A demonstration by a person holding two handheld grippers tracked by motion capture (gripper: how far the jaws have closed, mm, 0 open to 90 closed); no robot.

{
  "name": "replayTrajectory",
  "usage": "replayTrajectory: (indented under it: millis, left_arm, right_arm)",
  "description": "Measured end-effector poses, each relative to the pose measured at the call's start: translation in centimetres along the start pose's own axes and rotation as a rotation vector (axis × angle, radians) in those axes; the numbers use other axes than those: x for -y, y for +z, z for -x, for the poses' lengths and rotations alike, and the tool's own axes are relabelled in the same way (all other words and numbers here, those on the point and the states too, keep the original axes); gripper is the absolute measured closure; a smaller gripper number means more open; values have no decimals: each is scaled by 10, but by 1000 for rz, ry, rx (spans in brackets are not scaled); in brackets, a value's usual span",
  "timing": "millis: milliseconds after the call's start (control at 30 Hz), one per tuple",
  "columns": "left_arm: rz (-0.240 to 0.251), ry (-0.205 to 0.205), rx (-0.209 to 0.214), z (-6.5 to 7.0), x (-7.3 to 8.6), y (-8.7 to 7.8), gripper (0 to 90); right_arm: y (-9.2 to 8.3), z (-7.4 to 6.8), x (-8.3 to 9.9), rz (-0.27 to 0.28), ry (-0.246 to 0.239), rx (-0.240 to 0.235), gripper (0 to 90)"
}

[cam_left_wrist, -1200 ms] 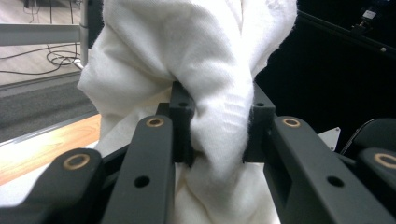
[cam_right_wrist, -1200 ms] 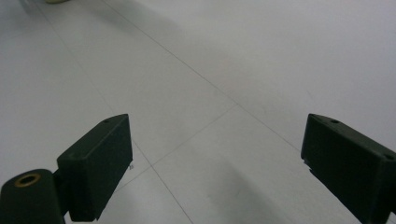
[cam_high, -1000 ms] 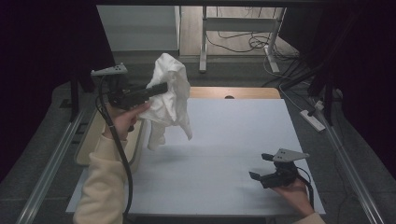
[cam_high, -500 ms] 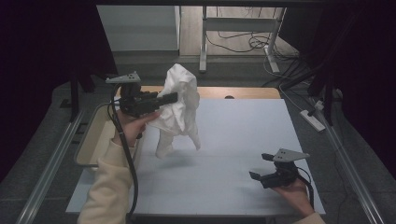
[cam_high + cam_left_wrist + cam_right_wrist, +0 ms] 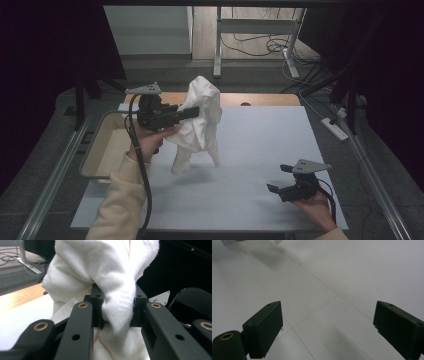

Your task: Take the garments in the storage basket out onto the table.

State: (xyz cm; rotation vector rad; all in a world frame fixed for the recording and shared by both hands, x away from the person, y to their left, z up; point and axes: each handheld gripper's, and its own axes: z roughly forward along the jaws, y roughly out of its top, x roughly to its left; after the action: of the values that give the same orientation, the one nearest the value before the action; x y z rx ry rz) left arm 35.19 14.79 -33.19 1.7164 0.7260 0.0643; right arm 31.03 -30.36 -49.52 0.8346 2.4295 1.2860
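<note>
A white cloth [image 5: 199,120] is held in the air above the left half of the white table [image 5: 260,150], its lower ends hanging just over the surface near a beige tray [image 5: 102,150] that sits at the table's left edge. The cloth is judged soft, light and limp: it drapes in loose folds and bunches wherever it is pinched, so no shape will be kept once it is set down. Its napped weave should give good purchase and little slip. A further hold is best taken at one of the two hanging ends or along a free edge, so that the fabric can be spread flat rather than gathered.

The left gripper [image 5: 192,113] is clenched on a thick fold near the top of the cloth; in the left gripper view the fold [image 5: 117,305] is squeezed between both pads. The right gripper [image 5: 280,180] rests low over the near right part of the table, well apart from the cloth, its jaws spread wide with nothing between them, as confirmed in the right gripper view [image 5: 327,322].

The garment type cannot be determined, since seams and corners are buried in the folds. The far side of the cloth is hidden, and the tray's contents cannot be made out.
</note>
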Motion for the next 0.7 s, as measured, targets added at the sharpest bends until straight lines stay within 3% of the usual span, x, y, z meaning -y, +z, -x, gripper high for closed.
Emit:
replayTrajectory:
  millis: [267, 700]
  left_arm:
    - [-40, -2, 19, 1, 11, 21, 696]
    - [-105, -9, 28, -3, 32, 37, 688]
  right_arm:
    - [-1, 0, 0, 2, 1, -2, 88]
    - [0, 0, 0, 0, 0, -4, 88]
